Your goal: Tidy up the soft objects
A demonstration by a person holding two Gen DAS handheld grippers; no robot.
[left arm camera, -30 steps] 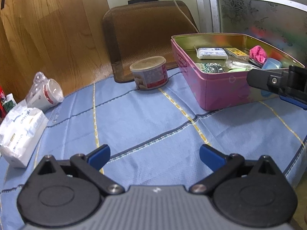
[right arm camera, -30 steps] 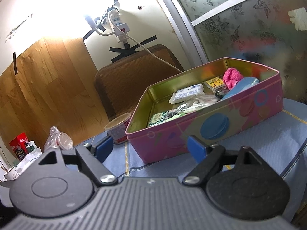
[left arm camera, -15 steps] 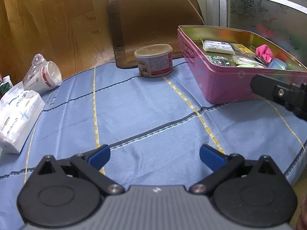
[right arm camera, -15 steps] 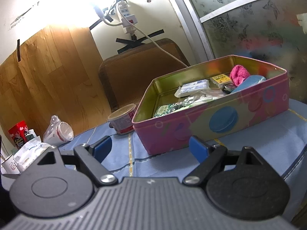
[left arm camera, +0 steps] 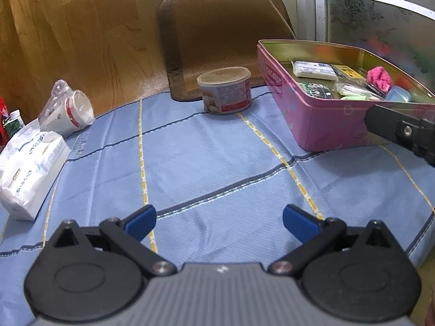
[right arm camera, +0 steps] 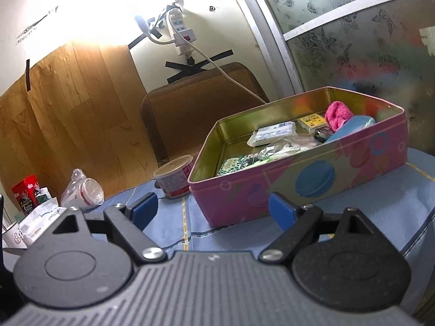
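A pink tin box (left arm camera: 320, 125) (right arm camera: 299, 179) stands open on the blue tablecloth (left arm camera: 217, 163), holding a pink fluffy cloth (left arm camera: 379, 76) (right arm camera: 338, 114), a white packet (left arm camera: 312, 69) (right arm camera: 274, 133), a blue case (right arm camera: 353, 126) and other small items. My left gripper (left arm camera: 218, 224) is open and empty over bare cloth, well short of the box. My right gripper (right arm camera: 212, 210) is open and empty, low in front of the box's near wall. One black finger of the right gripper (left arm camera: 399, 129) shows at the right edge of the left wrist view.
A round lidded tub (left arm camera: 224, 89) (right arm camera: 175, 180) sits left of the box, before a brown chair back (left arm camera: 223, 38). A bagged paper cup (left arm camera: 68, 111) (right arm camera: 84, 193) and a white tissue pack (left arm camera: 27, 171) lie at the left. The table edge drops off at the right.
The left gripper has lifted and pulled back a little, so the box and tub sit further right and lower in its view. The right gripper has shifted slightly; both stay open.
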